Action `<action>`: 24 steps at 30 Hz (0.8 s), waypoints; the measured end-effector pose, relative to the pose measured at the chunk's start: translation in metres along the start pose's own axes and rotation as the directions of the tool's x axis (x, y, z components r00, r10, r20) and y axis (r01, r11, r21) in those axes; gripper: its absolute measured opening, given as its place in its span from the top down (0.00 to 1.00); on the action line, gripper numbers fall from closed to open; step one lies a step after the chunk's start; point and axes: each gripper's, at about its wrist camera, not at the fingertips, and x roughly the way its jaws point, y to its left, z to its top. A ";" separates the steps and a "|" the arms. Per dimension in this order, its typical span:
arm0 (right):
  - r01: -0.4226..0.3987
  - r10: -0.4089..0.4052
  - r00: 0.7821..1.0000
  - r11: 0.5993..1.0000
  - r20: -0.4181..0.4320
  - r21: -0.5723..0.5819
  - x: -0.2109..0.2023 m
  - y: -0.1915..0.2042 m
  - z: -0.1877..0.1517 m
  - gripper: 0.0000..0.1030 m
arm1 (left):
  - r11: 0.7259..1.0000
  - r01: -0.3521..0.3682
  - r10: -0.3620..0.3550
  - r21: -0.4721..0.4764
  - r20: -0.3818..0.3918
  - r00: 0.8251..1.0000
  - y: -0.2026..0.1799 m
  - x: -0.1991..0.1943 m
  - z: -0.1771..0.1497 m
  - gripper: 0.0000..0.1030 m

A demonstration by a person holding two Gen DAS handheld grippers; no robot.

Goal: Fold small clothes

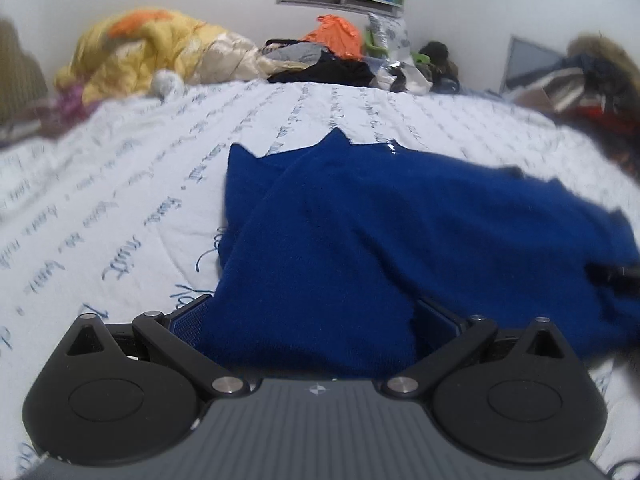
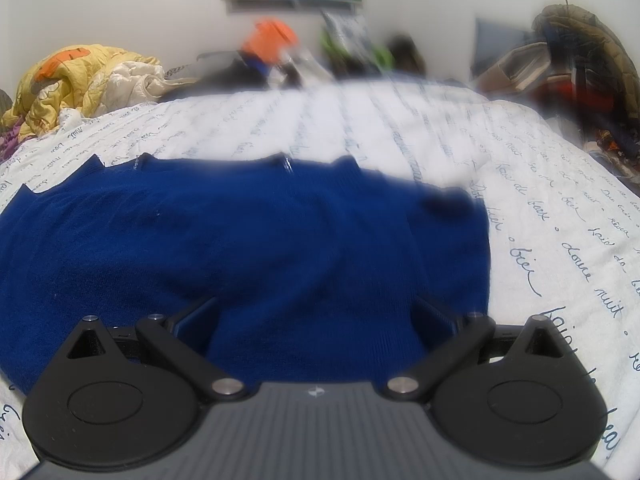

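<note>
Blue knit garment (image 1: 360,240) spread over the script-printed bedsheet (image 1: 120,200), filling centre and lower right of the left view. Left gripper (image 1: 312,320) spread wide, fabric bunched between its fingers. Right gripper (image 2: 314,320) likewise wide, fabric draped between. Yellow quilt (image 1: 140,52) upper left.

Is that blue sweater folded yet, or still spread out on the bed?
Partly folded: the blue sweater has one layer lapped over another, its near edge between both hand-held grippers' fingers.

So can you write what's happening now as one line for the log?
step: folding | item: blue sweater on bed sheet | left hand-held gripper: fingers apart around sweater edge | right hand-held gripper: same
</note>
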 end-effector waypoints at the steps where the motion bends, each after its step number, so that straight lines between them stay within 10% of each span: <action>1: 0.000 0.000 1.000 1.000 0.000 0.000 0.000 0.001 0.000 0.00 | 1.000 0.001 -0.001 0.016 0.002 1.000 -0.003 -0.002 -0.001 0.00; 24: 0.000 0.000 1.000 1.000 0.000 0.000 0.000 0.001 0.000 0.00 | 0.998 -0.003 0.004 0.066 -0.020 1.000 -0.018 -0.011 -0.007 0.00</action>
